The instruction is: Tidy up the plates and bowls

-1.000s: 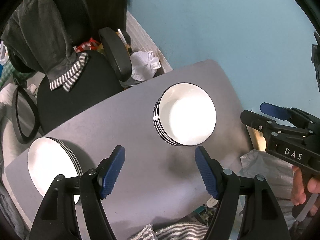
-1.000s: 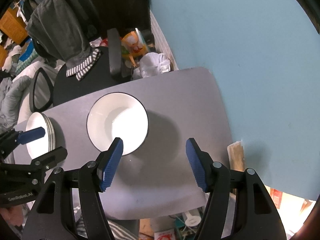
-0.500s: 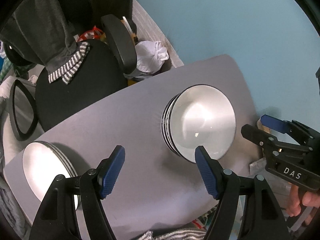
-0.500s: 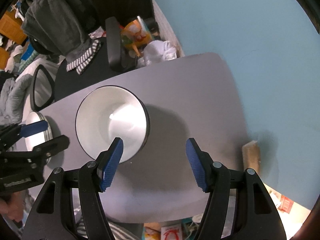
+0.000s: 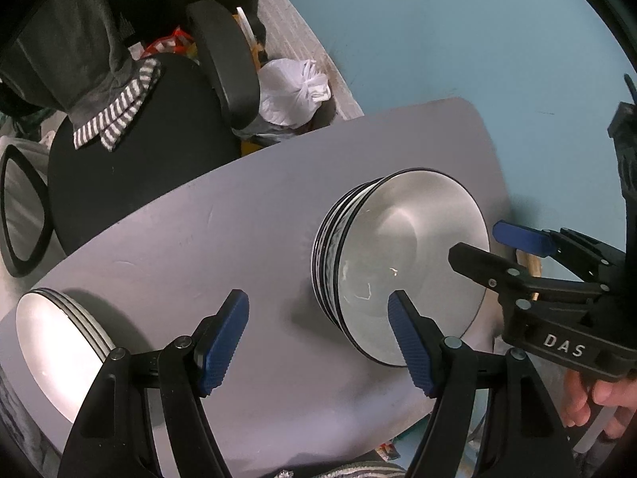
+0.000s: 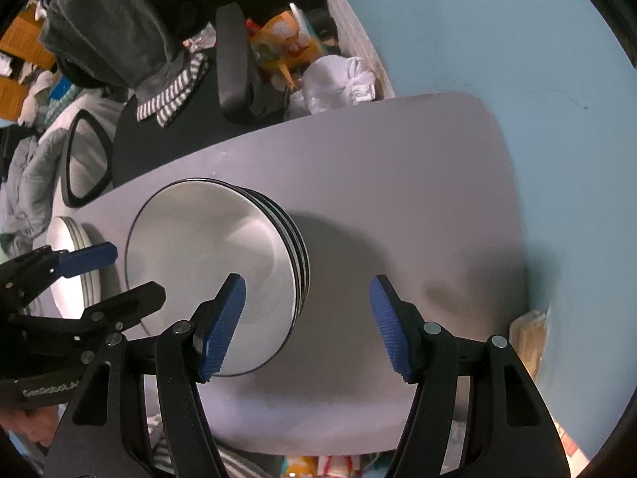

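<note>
- Your left gripper [image 5: 318,334] has its jaws spread with nothing between them, over bare grey desk [image 5: 247,239].
- The stack of bowls [image 5: 402,259] sits just off its right jaw; the stack of plates [image 5: 59,350] lies beyond its left jaw.
- Your right gripper [image 6: 306,324] also has its jaws spread and empty, with the bowls behind its left jaw.

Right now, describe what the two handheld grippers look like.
Both are black plastic tools. The left gripper and the right gripper each have two angular arms with round silver pivot screws, tipped with blue ribbed pads. Seen from the left camera, the right gripper's body carries white "DAS" lettering. Seen from the right camera, the left one's body has small white lettering that is too blurred to read.
</note>
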`<state>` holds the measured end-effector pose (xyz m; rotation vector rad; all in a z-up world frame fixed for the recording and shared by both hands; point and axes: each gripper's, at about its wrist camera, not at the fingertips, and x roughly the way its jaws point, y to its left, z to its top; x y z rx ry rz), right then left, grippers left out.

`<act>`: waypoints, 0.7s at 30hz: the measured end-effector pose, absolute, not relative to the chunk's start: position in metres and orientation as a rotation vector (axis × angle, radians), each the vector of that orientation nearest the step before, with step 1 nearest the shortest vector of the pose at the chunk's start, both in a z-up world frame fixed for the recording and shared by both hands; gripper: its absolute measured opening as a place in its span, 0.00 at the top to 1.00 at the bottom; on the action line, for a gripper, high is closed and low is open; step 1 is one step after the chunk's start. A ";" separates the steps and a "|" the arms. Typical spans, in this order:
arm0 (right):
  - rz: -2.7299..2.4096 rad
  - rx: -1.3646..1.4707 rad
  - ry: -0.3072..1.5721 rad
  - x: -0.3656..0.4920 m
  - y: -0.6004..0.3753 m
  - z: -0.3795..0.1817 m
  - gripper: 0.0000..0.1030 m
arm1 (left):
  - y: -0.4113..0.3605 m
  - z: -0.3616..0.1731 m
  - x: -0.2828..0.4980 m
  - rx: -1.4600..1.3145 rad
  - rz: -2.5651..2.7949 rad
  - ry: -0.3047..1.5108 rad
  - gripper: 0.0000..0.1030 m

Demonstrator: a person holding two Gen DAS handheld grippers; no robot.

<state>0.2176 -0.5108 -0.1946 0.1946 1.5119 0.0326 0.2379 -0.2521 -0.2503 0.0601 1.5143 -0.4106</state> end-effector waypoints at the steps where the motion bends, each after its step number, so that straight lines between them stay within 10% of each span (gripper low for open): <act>1: 0.035 0.190 1.513 0.219 -0.511 -0.196 0.38 | -0.252 -0.251 0.238 0.064 -0.405 1.515 0.28; 21: 0.035 0.228 1.597 0.223 -0.517 -0.225 0.38 | -0.264 -0.279 0.240 0.142 -0.378 1.558 0.30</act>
